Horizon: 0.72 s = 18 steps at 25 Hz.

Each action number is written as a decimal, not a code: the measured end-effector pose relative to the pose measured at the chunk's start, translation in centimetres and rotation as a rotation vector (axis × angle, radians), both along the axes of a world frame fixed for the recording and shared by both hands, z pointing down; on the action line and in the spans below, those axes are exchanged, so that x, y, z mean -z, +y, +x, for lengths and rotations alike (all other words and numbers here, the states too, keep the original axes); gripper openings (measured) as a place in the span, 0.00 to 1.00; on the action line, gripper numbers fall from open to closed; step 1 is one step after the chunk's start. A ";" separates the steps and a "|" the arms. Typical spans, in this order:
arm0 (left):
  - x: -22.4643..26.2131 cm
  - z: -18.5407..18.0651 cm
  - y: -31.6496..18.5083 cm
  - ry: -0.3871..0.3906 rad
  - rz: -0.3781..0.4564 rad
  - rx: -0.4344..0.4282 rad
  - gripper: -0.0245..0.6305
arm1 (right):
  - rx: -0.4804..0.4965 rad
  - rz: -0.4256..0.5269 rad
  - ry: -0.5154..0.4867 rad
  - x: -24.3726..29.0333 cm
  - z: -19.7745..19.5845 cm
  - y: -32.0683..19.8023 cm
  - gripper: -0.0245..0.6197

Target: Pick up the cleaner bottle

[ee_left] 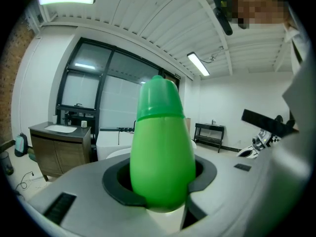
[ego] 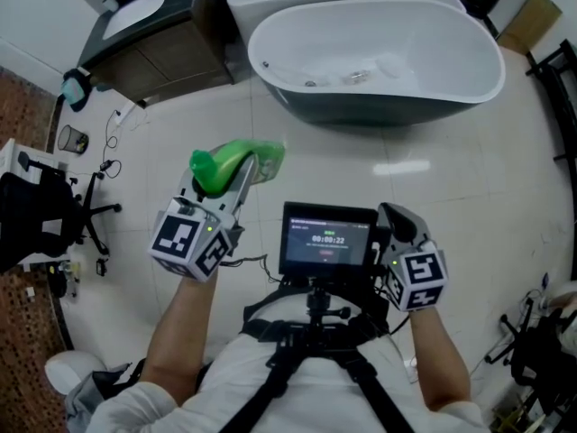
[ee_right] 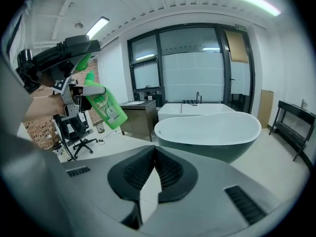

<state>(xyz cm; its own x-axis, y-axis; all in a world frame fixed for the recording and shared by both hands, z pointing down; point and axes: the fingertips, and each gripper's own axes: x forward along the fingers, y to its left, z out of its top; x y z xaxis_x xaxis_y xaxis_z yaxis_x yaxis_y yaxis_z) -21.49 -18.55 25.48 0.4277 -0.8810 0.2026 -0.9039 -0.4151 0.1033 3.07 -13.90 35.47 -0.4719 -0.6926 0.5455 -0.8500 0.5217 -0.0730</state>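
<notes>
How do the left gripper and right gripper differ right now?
The left gripper has its jaws clamped on the green cleaner bottle; the right gripper has its jaws together, empty. In the head view the left gripper reaches farther forward than the right gripper. Both carry marker cubes.

The bottle (ee_left: pixel 162 147) was smooth green plastic with a soft sheen. Your left gripper (ee_left: pixel 162 179) and right gripper (ee_right: pixel 154 154) had matt grey plastic shells, and the right's black pads (ee_right: pixel 168 170) looked ribbed. The tub (ee_right: pixel 207 127) was glossy white inside, the floor (ego: pixel 433 188) shiny tile, the cabinet (ego: pixel 171 61) seemingly wood.
</notes>
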 end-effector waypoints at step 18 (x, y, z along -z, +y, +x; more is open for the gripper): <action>-0.8 -2.9 6.9 0.009 -0.009 0.015 0.29 | 0.016 0.044 0.023 1.7 -1.6 2.7 0.05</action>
